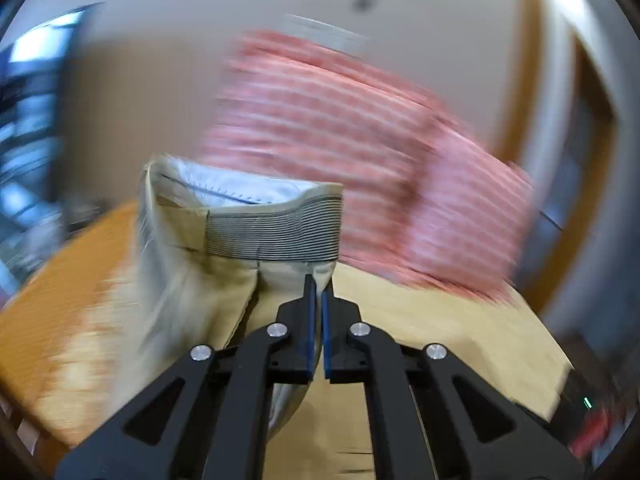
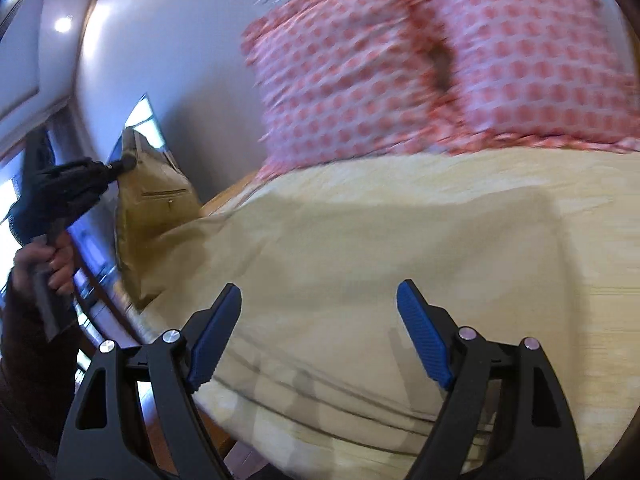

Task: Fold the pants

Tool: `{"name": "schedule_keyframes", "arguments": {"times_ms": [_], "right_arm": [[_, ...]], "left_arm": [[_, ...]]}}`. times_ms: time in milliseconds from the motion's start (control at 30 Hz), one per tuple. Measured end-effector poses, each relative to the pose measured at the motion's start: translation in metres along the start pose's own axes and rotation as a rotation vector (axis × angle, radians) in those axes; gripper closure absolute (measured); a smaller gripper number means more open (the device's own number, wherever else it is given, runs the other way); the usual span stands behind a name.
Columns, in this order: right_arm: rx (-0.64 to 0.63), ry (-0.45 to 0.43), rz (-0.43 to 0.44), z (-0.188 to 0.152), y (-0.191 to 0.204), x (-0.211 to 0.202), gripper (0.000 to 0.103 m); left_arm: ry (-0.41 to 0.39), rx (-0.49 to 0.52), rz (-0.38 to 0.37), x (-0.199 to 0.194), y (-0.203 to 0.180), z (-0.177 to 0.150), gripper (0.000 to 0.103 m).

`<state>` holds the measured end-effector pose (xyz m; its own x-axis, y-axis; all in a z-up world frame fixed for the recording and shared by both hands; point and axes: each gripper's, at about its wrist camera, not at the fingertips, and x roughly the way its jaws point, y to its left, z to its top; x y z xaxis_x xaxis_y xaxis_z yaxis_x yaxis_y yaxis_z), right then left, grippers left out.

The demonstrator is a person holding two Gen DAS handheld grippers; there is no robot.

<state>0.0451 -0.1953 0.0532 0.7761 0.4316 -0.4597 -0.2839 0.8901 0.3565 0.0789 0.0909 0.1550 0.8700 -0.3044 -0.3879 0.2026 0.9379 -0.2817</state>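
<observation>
Khaki pants [image 1: 240,248] hang pinched at the waistband by my left gripper [image 1: 316,292]; right gripper [image 2: 320,300], fingers spread, should catch the other waistband corner above the bed [image 2: 400,240].

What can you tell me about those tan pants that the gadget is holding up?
The pants are khaki-tan, of a woven cloth, with a ribbed grey elastic band in the waist and a pale lining inside. The left gripper is shut on the cloth just below the waistband and holds them up, so they hang loosely above the edge of the bed. From the right wrist view a slit back pocket with a small button shows. The right gripper is open and does not touch them.
</observation>
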Motion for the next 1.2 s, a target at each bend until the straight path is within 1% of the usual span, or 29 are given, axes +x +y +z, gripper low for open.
{"name": "schedule_keyframes", "arguments": {"times_ms": [33,67,133,167,200,233,267,300,333,400,433,500,567,600,633,700,733,767,800,833,867,900,933,1000,1033,1100,1133,1167,1200], "right_arm": [[0.023,-0.020,-0.033,0.001,-0.011,-0.009,0.021],[0.039,-0.032,-0.057,0.001,-0.019,-0.015,0.021],[0.091,-0.065,-0.127,0.000,-0.042,-0.032,0.021],[0.107,-0.072,-0.149,-0.001,-0.050,-0.037,0.021],[0.131,-0.078,-0.180,-0.002,-0.060,-0.044,0.021],[0.150,-0.082,-0.204,-0.003,-0.068,-0.049,0.021],[0.167,-0.085,-0.222,-0.005,-0.075,-0.053,0.021],[0.187,-0.085,-0.237,-0.007,-0.083,-0.057,0.021],[0.199,-0.083,-0.246,-0.009,-0.088,-0.059,0.021],[0.209,-0.083,-0.262,-0.010,-0.094,-0.061,0.021],[0.212,-0.086,-0.268,-0.010,-0.096,-0.061,0.021],[0.217,-0.096,-0.265,-0.008,-0.098,-0.063,0.021],[0.223,-0.101,-0.255,-0.010,-0.098,-0.066,0.021],[0.225,-0.101,-0.248,-0.008,-0.098,-0.065,0.021],[0.229,-0.098,-0.242,-0.007,-0.098,-0.064,0.021],[0.233,-0.080,-0.231,-0.007,-0.097,-0.061,0.021],[0.228,-0.074,-0.226,-0.006,-0.096,-0.060,0.021],[0.223,-0.073,-0.224,-0.006,-0.094,-0.060,0.021],[0.215,-0.074,-0.222,-0.006,-0.093,-0.060,0.021],[0.212,-0.077,-0.219,-0.005,-0.091,-0.060,0.021],[0.211,-0.081,-0.213,-0.003,-0.090,-0.061,0.021],[0.209,-0.085,-0.203,-0.002,-0.089,-0.061,0.021],[0.203,-0.089,-0.187,0.000,-0.086,-0.061,0.021],[0.177,-0.092,-0.133,0.005,-0.075,-0.059,0.021],[0.165,-0.086,-0.090,0.007,-0.068,-0.057,0.021],[0.155,-0.058,0.021,0.011,-0.052,-0.048,0.024],[0.149,-0.044,0.077,0.012,-0.044,-0.043,0.025],[0.139,-0.019,0.141,0.013,-0.032,-0.034,0.029],[0.126,0.010,0.179,0.013,-0.022,-0.025,0.035]], "left_arm": [[0.037,0.049,-0.076,0.014,-0.030,-0.007,0.101],[0.072,0.084,-0.137,0.026,-0.054,-0.016,0.101],[0.164,0.147,-0.230,0.054,-0.097,-0.043,0.101],[0.218,0.168,-0.262,0.068,-0.113,-0.060,0.101],[0.287,0.189,-0.282,0.086,-0.128,-0.082,0.101],[0.320,0.200,-0.283,0.096,-0.134,-0.098,0.101],[0.350,0.217,-0.272,0.105,-0.138,-0.114,0.101],[0.365,0.212,-0.269,0.110,-0.137,-0.123,0.101],[0.372,0.181,-0.274,0.113,-0.133,-0.128,0.101],[0.356,0.129,-0.285,0.111,-0.129,-0.120,0.102],[0.320,0.120,-0.288,0.105,-0.130,-0.110,0.102],[0.250,0.145,-0.285,0.092,-0.143,-0.093,0.102],[0.237,0.175,-0.277,0.091,-0.160,-0.090,0.101],[0.250,0.190,-0.266,0.096,-0.167,-0.091,0.101],[0.294,0.199,-0.246,0.106,-0.172,-0.098,0.100],[0.382,0.154,-0.231,0.126,-0.167,-0.109,0.096],[0.408,0.136,-0.230,0.130,-0.164,-0.112,0.094],[0.417,0.128,-0.234,0.129,-0.162,-0.113,0.085],[0.418,0.117,-0.249,0.124,-0.160,-0.113,0.069],[0.404,0.112,-0.264,0.113,-0.157,-0.109,0.058],[0.392,0.109,-0.271,0.105,-0.154,-0.105,0.044],[0.364,0.101,-0.294,0.087,-0.146,-0.097,0.043],[0.346,0.102,-0.299,0.077,-0.143,-0.093,0.042],[0.298,0.105,-0.262,0.055,-0.131,-0.080,0.039],[0.267,0.109,-0.219,0.043,-0.119,-0.073,0.038],[0.220,0.113,-0.138,0.027,-0.099,-0.067,0.037],[0.194,0.111,-0.085,0.018,-0.087,-0.064,0.036],[0.174,0.108,-0.048,0.012,-0.077,-0.063,0.033],[0.156,0.104,-0.014,0.004,-0.067,-0.063,0.032]]}}
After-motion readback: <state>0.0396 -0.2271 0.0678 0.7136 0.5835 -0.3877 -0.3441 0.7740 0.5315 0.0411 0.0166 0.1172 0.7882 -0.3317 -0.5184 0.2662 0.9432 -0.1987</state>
